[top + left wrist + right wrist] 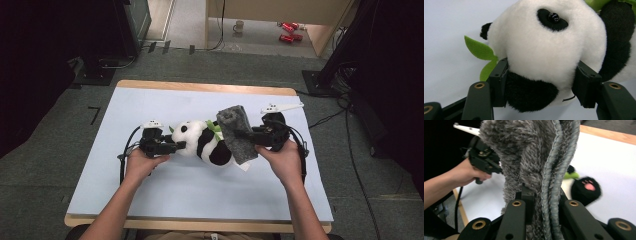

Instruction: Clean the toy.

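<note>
No writing readable. The panda [202, 141] lies lengthwise across the tabletop [150, 200] — head toward the left gripper [181, 145], whose fingers clamp it. Right gripper [239, 133] fingers pinch the grey cloth [238, 134] — hanging upright

Your panda toy [202, 142] lies on its side near the middle of the desk [150, 200] — head toward your left claw [176, 146], which closes around it. The fuzzy cloth [237, 134] hangs over the toy's right end — pinched in your right claw [246, 134].
</note>
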Tool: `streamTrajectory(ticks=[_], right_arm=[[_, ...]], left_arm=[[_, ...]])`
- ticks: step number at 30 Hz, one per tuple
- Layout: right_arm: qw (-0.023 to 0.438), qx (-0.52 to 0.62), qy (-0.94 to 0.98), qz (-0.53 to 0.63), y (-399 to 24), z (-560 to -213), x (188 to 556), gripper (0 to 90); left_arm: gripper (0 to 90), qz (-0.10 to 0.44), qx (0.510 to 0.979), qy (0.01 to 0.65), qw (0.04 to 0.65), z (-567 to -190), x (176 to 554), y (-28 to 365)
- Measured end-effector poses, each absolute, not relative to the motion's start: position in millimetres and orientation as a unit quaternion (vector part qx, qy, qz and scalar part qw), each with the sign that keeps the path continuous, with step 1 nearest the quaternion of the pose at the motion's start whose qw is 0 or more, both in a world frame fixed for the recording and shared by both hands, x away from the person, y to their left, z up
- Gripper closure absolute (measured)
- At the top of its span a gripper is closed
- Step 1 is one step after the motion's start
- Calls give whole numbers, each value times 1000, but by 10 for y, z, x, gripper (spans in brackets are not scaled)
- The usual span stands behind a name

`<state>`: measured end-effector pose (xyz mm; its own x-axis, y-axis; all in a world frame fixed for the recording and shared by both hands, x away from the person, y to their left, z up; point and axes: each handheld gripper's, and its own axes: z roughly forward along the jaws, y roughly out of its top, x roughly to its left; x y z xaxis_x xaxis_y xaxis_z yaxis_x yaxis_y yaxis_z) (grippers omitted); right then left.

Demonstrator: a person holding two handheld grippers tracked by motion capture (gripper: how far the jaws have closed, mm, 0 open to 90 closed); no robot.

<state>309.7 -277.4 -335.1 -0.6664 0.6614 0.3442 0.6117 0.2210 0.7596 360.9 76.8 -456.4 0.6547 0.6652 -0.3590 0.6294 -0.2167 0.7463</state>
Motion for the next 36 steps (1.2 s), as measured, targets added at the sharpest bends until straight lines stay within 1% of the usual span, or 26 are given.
streamTrajectory(ticks=[3,8,10,14,15,16,26,27,30,32,33,36], right_arm=[[17,401,790,463,-2667,-3400,3111,796],[9,402,810,426,-2479,-3671,3180,796],[27,414,811,414,-2506,-3722,3192,798],[20,433,801,414,-2610,-3813,3192,799],[25,437,802,407,-2621,-3832,3192,800],[41,452,806,381,-2638,-3873,3192,800],[20,471,799,373,-2751,-4034,3223,800],[29,478,795,373,-2809,-4001,3221,800],[35,483,789,379,-2854,-3928,3212,800],[40,480,783,394,-2898,-3829,3198,800],[44,474,780,407,-2923,-3726,3179,800],[47,467,777,419,-2926,-3630,3155,799]], left_arm=[[390,20,781,414,466,-4563,3597,768],[388,26,791,406,457,-4571,3571,755],[387,26,793,406,454,-4568,3565,755],[386,24,794,404,453,-4576,3567,760],[386,24,794,405,453,-4578,3567,762],[386,23,794,406,453,-4577,3568,764],[382,19,789,405,461,-4595,3579,787],[382,19,787,406,463,-4599,3580,788],[382,17,784,407,469,-4608,3591,793],[381,14,782,407,472,-4613,3598,798],[381,16,782,407,472,-4612,3593,793],[381,17,783,406,471,-4612,3588,793]])
